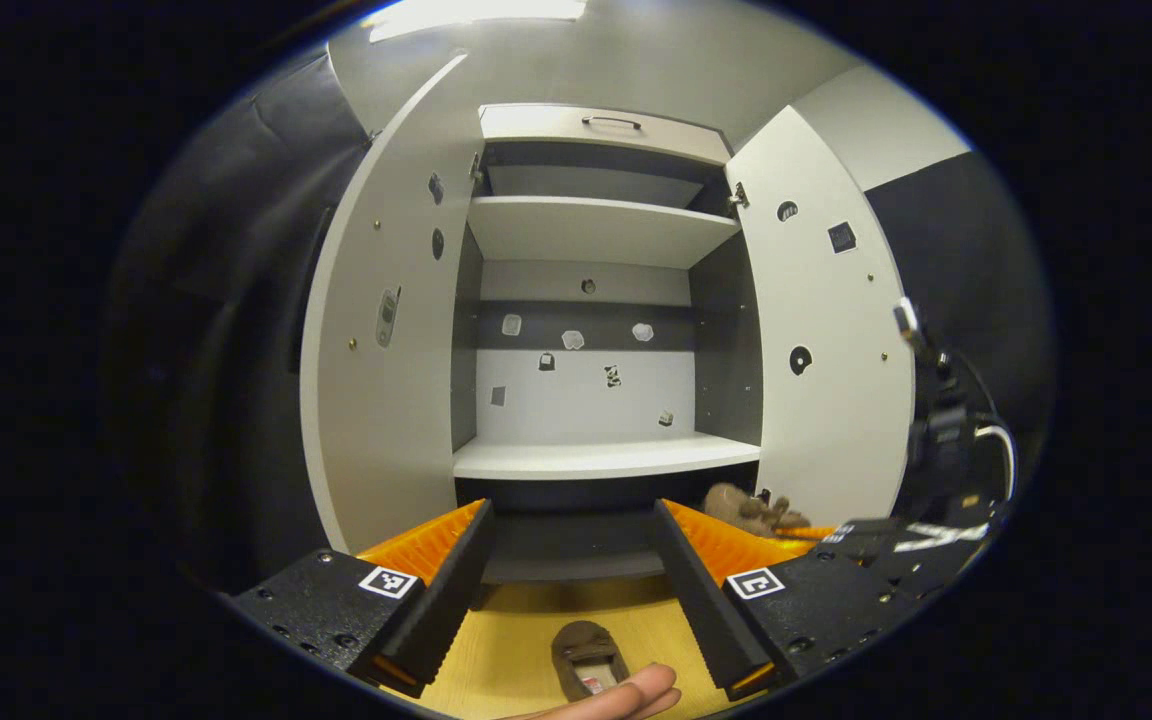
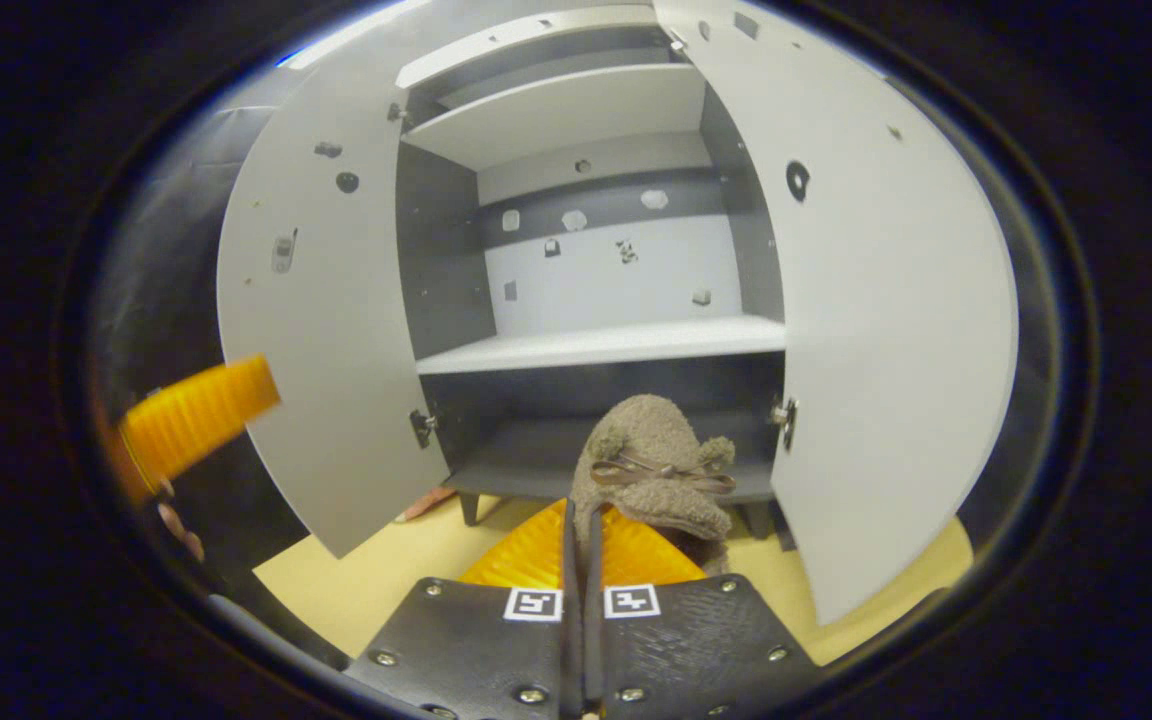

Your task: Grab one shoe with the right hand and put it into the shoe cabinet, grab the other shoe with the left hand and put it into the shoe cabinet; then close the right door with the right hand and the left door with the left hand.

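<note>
In the left gripper view your left gripper [image 1: 571, 560] sits at the bottom of the frame with its fingers spread wide and nothing between them, which suits a tool waiting for its turn. The second shoe [image 1: 588, 660] lies on the yellow floor [image 1: 506, 640] at the bottom centre, framed in the gap between the fingers, with a fingertip [image 1: 626, 695] showing just beside it at the lower edge. The shoe cabinet [image 1: 601, 460] fills the middle of the frame, its left door [image 1: 386, 330] and right door [image 1: 826, 330] both swung out so the shelves are reachable. At lower right you can see the first shoe [image 1: 751, 510] carried by the other tool toward the low opening. In the right gripper view your right gripper [image 2: 581, 560] at bottom centre is clamped tight on that fuzzy shoe [image 2: 658, 470], the fingers pinching its edge so that the shoe stands up ahead of them, lined up with the dark bottom compartment [image 2: 556, 450] in the middle of the frame. It is not yet inside, by the look of it. The left tool's finger [image 2: 201, 415] shows at middle left, held well apart, probably to keep the path clear.
</note>
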`<state>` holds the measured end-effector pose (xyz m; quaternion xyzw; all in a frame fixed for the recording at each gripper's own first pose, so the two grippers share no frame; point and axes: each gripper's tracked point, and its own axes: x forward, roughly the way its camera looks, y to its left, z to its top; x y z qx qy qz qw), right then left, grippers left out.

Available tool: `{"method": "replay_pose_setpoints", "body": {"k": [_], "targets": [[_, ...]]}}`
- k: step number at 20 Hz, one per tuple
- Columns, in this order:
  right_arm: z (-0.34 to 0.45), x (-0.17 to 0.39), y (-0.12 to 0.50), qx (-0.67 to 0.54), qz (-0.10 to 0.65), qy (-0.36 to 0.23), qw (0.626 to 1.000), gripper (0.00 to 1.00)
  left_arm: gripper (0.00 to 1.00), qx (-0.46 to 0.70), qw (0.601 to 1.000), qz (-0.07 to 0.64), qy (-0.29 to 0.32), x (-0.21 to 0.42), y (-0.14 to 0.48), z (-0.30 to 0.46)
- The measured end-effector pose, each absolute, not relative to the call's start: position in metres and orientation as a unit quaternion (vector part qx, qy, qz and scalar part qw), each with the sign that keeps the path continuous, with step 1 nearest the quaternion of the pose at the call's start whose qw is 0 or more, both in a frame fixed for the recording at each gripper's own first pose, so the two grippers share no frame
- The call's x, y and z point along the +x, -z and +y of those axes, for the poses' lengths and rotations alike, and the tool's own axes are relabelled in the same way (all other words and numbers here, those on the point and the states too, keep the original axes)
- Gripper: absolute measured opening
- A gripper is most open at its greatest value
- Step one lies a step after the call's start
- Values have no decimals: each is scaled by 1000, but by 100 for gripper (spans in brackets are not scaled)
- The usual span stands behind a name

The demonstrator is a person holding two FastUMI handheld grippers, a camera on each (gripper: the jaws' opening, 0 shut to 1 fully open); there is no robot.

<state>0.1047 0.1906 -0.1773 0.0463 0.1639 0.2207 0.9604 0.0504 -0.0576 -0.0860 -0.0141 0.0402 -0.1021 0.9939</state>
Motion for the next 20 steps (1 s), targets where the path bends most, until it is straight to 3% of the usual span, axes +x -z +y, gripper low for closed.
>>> {"method": "replay_pose_setpoints", "body": {"k": [1,2,11,20], "targets": [[189,112,159,42,154,-221,962,6,97,-11,993,42,106,53,89,-60],[188,119,144,38,147,-220,964,1,96,-9,994,42,104,57,90,-59],[206,233,59,30,142,-174,974,1,96,-28,994,65,80,92,117,-51],[257,358,75,-3,164,-147,975,2,96,-39,995,59,77,104,127,-40]]}}
